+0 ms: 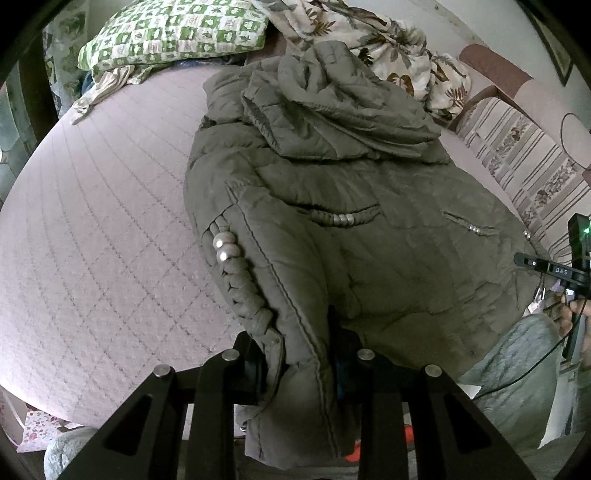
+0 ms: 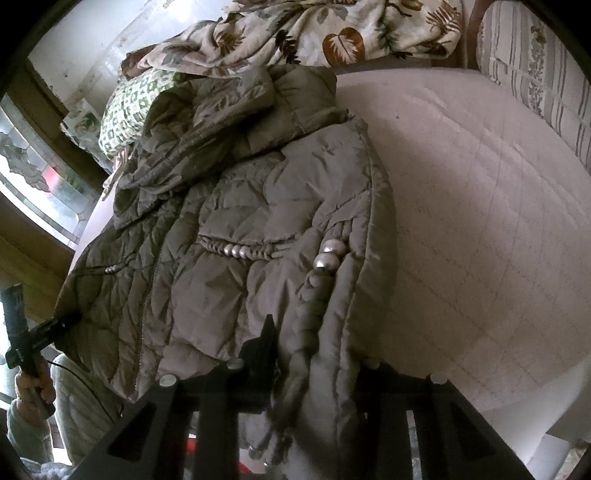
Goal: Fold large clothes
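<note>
You've got a quilted olive-grey jacket [image 1: 351,229] spread across the pale quilted bed [image 1: 103,229], hood end far from you, hem end hanging off the near edge toward both cameras. Your left hand-held gripper [image 1: 299,369] is pinching the jacket's near hem, with a fold of fabric running down between the two black fingers [image 1: 251,365]. The braided cord trim with its pearl beads [image 1: 223,249] sits just above that grip, along the jacket's left edge in this view.

Over on the other side, your right hand-held gripper [image 2: 314,365] is clamped on the opposite corner of the hem; one black finger [image 2: 264,343] shows against the cloth, and the other is hidden behind the fold. The bead pair [image 2: 328,254] sits just above the pinch here too. No earlier picture to compare, so that's simply a grip on fabric.

Each camera catches the other tool at the picture's edge, with your hand [image 2: 33,387] wrapped round its handle.

The hood [image 1: 332,103] lies bunched on the jacket's upper back. Beyond it, a leaf-print blanket [image 1: 388,48] is heaped at the head of the bed, and a green-and-white checked pillow [image 1: 177,33] lies beside it. A striped upholstered panel [image 1: 524,170] borders the bed's far side.
</note>
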### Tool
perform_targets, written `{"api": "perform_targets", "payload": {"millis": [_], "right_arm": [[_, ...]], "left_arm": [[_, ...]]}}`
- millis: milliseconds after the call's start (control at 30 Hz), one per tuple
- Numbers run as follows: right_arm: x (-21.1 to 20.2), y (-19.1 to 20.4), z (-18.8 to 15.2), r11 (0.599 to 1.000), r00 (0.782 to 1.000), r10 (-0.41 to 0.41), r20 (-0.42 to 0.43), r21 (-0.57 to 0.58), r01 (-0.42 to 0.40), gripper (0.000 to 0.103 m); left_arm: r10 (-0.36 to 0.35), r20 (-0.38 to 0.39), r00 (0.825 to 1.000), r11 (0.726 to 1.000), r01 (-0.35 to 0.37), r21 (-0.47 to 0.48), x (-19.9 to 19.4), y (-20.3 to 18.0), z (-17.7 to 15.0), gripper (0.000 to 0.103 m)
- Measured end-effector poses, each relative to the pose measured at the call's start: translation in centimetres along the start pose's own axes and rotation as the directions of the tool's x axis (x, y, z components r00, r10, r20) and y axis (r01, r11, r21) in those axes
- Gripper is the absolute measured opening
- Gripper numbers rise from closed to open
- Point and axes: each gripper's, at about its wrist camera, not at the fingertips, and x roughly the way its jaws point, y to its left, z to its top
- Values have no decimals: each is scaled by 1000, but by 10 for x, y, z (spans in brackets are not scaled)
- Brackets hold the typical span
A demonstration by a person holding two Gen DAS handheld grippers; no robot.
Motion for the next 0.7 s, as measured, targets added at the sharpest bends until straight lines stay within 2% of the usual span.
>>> {"api": "perform_targets", "payload": {"millis": [267, 700], "right_arm": [[-7, 3, 2, 1000, 1000, -2, 12, -2, 2, 26], [-6, 4, 3, 1000, 1000, -9, 6, -8, 9, 26]], "left_arm": [[-35, 16, 999, 999, 35, -17, -8, 1, 7, 27], [-42, 18, 999, 999, 42, -24, -8, 1, 7, 27]]}}
